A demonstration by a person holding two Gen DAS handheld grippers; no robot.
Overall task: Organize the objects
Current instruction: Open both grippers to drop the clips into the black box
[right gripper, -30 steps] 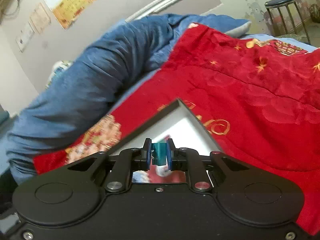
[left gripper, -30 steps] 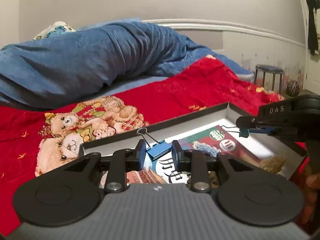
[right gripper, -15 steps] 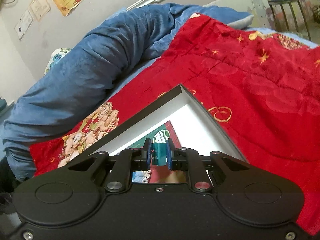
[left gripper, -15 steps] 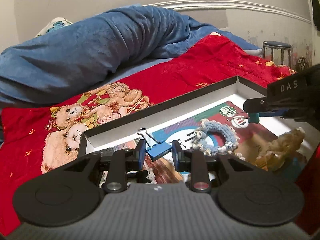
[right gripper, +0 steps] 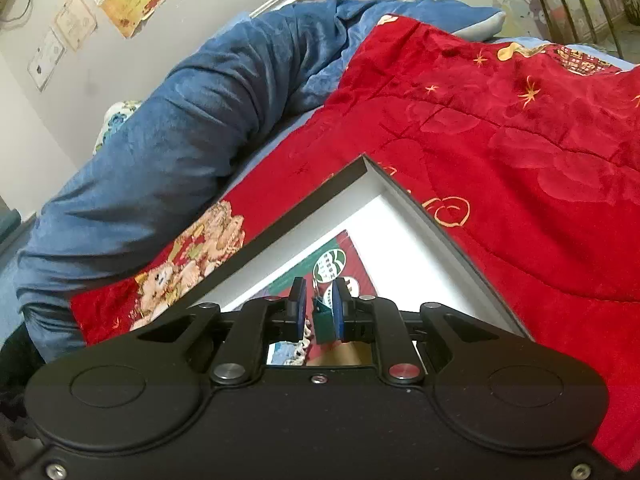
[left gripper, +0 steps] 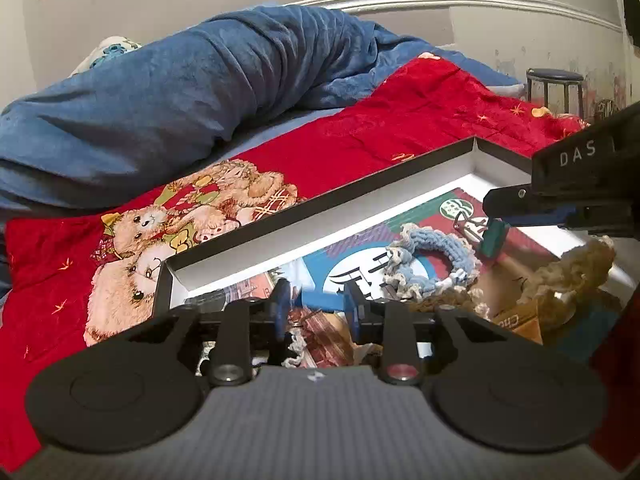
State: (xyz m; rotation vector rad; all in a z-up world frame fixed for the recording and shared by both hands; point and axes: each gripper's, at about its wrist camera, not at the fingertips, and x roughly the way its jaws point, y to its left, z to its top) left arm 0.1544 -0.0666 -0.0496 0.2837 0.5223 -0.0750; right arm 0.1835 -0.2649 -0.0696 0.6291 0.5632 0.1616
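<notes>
Left gripper (left gripper: 318,306): jaws just widened; blue clip (left gripper: 320,302) lies released between them.
Right gripper (right gripper: 318,314): clamped on green clip (right gripper: 325,322), lower centre.
Room: box (left gripper: 360,184) rim close ahead.

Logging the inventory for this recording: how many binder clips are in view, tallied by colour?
Blue binder clip: 1
Green binder clip: 1
Total: 2
</notes>
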